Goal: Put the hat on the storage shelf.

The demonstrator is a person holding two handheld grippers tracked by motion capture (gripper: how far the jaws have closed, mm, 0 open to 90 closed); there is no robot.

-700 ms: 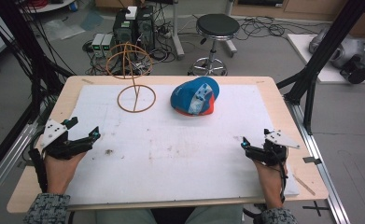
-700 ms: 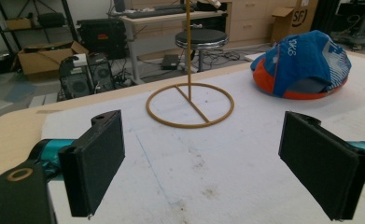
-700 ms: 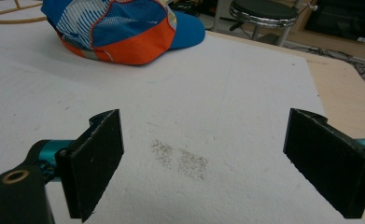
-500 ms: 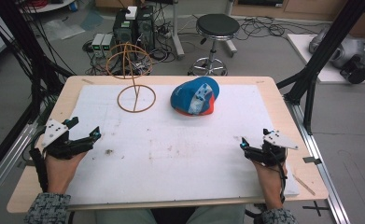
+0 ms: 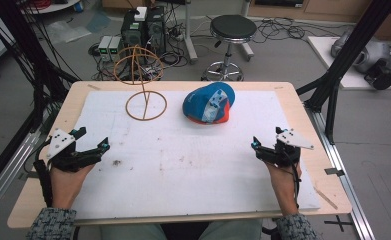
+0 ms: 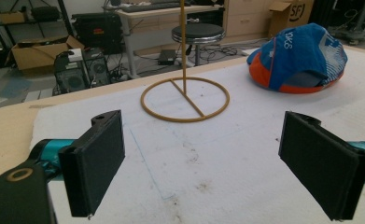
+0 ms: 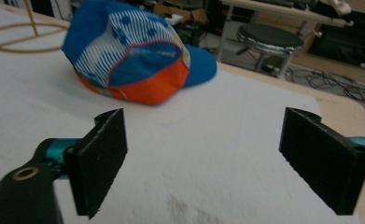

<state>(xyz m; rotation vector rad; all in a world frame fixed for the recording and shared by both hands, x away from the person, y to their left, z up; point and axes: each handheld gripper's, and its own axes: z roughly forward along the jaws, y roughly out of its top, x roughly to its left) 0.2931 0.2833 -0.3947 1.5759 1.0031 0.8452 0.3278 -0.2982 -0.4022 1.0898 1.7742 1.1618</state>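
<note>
Black jaws of L gripper point(image 5: 90, 145) and R gripper point(image 5: 264, 148) both sitting spread wide w/ nothing between, resting near table edges. Blue-orange cap point(image 5: 208, 103) lying at far centre, beside wire stand point(image 5: 144, 97).

Blue-and-orange cap point(image 5: 209, 104) crown-up on the white mat, beside wire stand point(image 5: 144, 85).

Each tool is black with teal arms behind two flat, rectangular, dark-padded jaws. The left tool point(image 5: 90, 145) and the right tool point(image 5: 264, 148) carry grey three-cornered plates with small dark dots. Black cables trail back along the forearms. The sleeves are speckled grey knit.
</note>
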